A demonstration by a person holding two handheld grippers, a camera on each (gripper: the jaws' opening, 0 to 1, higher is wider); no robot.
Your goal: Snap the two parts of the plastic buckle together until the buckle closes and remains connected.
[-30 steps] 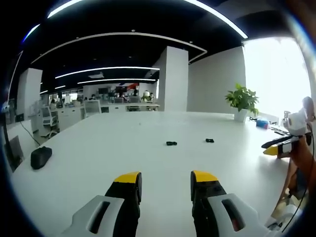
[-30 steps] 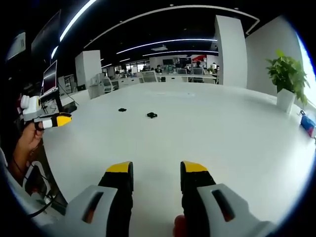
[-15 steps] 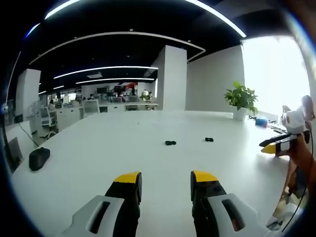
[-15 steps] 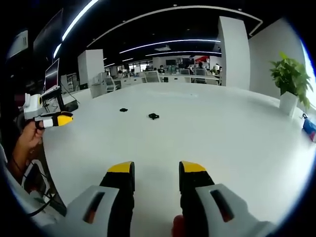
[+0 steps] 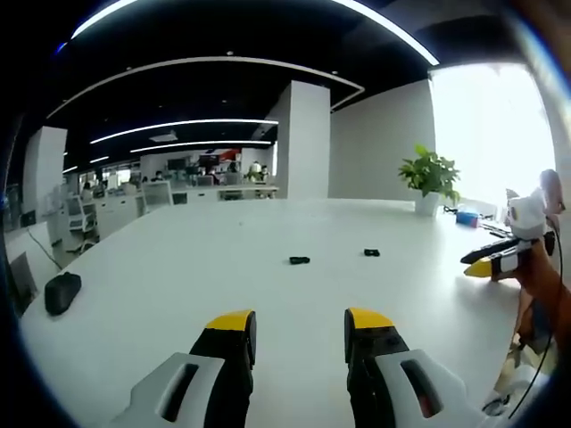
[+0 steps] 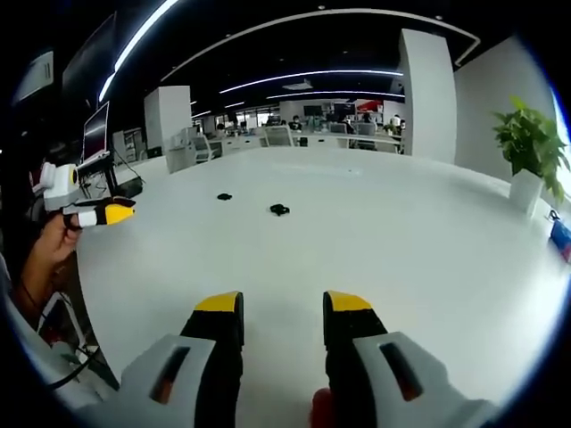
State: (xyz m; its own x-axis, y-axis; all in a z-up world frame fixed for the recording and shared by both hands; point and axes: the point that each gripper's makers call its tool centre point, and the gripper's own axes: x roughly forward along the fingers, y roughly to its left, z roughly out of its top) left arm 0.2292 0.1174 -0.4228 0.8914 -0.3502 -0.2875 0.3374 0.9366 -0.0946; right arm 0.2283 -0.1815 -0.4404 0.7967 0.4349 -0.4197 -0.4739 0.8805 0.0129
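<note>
- Left gripper [image 5: 299, 323]: jaws stand apart with a clear gap of bare table between the yellow tips, nothing held. It is raised over the near edge of the white table [image 5: 178, 285].
- Right gripper [image 6: 283, 305]: jaws likewise apart, nothing between them, poised over the near part of the same table [image 6: 428, 259].
- Buckle, two black parts, both lying flat on the table, separate and not touching. In the left gripper view: first buckle part [image 5: 299, 260] roughly ahead of the jaws, toward the middle of the table; second buckle part [image 5: 371, 253] to its right, a little farther back.
- In the right gripper view the same two pieces sit left of the jaw line: one [image 6: 279, 209] nearer the table's middle, the other [image 6: 224, 196] farther off toward the left edge.
- Both parts are well apart from either gripper. Too small to tell which half is the pronged one.
- The other gripper enters each view at its side: right gripper at the right edge of the left gripper view [image 5: 486, 263], left gripper at the left edge of the right gripper view [image 6: 103, 215], each held in a person's hand [image 6: 49, 250]; there, tips look close together, gap not readable.
- Black computer mouse [image 5: 61, 292] near the table's left edge.
- Potted plant [image 5: 428, 178] at the far right corner of the table.
</note>
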